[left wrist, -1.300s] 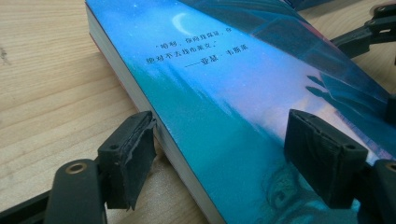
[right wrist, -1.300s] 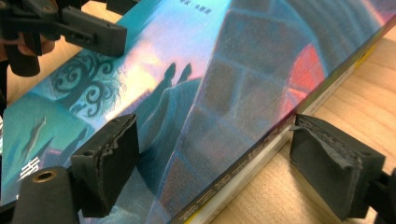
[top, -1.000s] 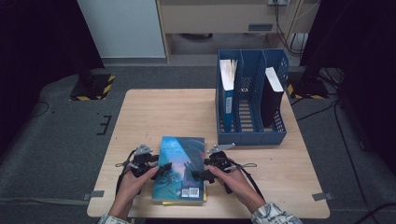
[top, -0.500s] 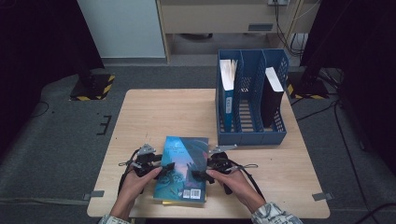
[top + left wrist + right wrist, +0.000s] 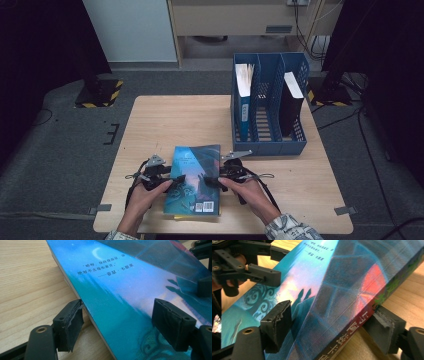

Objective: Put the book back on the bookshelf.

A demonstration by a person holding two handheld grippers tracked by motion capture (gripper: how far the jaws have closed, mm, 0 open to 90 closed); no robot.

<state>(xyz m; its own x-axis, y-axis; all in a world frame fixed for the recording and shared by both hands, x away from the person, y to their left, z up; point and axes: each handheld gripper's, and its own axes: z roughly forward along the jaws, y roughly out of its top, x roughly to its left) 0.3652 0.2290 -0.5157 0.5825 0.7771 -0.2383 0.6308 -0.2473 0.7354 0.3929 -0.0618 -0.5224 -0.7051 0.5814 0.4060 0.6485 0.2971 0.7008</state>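
Note:
A thick book (image 5: 192,177) with a teal-blue cover lies near the table's front edge, between both hands. My left gripper (image 5: 172,181) holds its left side. In the left gripper view (image 5: 117,322) one pad presses the book's (image 5: 120,285) lower page edge and the other rests on the cover. My right gripper (image 5: 212,181) has just been closing its jaws on the spine side. In the right gripper view (image 5: 329,327) one pad sits on the book's cover (image 5: 332,277) and the other under the spine. The left gripper (image 5: 262,275) shows across the book there.
A blue slotted file holder (image 5: 270,142) stands at the table's back right. It holds a blue-spined book (image 5: 244,95) in its left slot and a black book (image 5: 291,102) in its right slot. Bare wood (image 5: 175,120) stretches behind the book.
The right hand has edged in against the book's right side. The book and the left hand have stayed where they were.

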